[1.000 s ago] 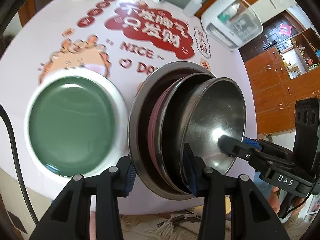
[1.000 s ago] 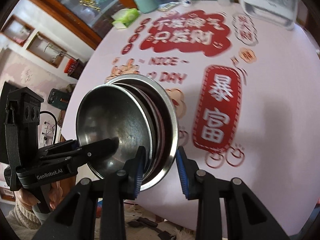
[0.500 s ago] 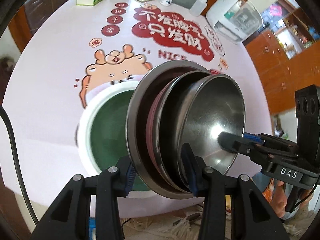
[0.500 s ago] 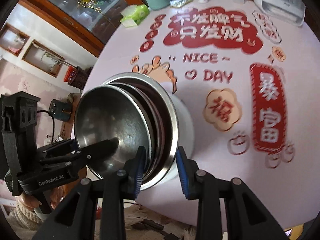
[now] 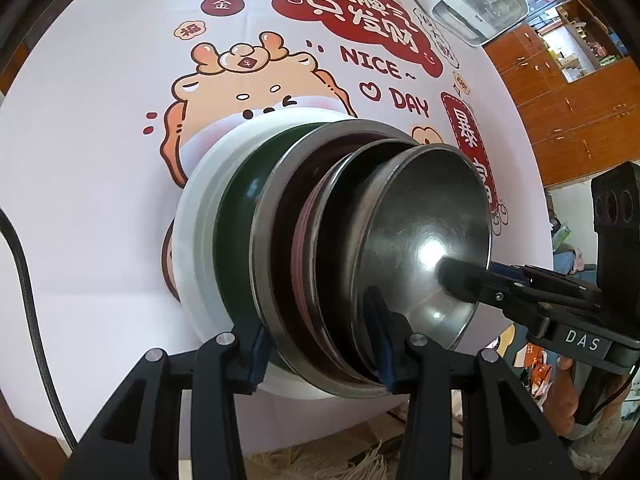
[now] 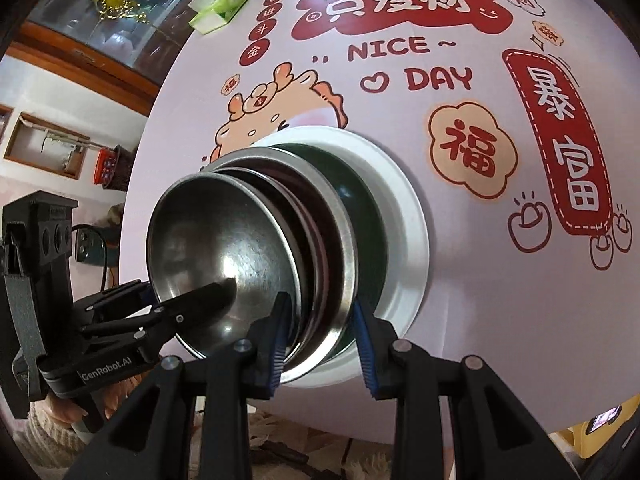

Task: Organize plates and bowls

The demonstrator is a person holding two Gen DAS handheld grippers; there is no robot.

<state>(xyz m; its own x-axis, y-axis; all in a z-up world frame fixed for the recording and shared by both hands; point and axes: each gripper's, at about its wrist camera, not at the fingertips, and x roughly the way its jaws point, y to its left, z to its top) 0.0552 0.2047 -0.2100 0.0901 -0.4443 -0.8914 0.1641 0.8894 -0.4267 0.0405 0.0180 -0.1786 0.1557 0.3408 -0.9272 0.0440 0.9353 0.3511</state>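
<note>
Now, left wrist view:
Left claw (image 5: 320, 336): it pinches the near rim of the stack (image 5: 360, 248), one finger outside the big steel plate, one inside the top bowl (image 5: 424, 240).
Stack: steel bowls and plates nested together, a dark red one between them, held tilted just over the green plate (image 5: 232, 216).
Green plate: it lies on the table (image 5: 100, 120), white rim, partly hidden behind the stack.
Right claw (image 5: 464, 276): it comes from the right and its tip is inside the top bowl.

Right wrist view:
Right claw (image 6: 320, 336): it pinches the opposite rim of the stack (image 6: 280, 240) in the same way.
Left claw (image 6: 216, 292): seen at the left, one finger lies inside the bowl.
Table (image 6: 480, 320): no other loose dish shows on it.

Progress: most dishes look already nested. I judge that what is left is to set the stack down into the green plate and let go.
</note>
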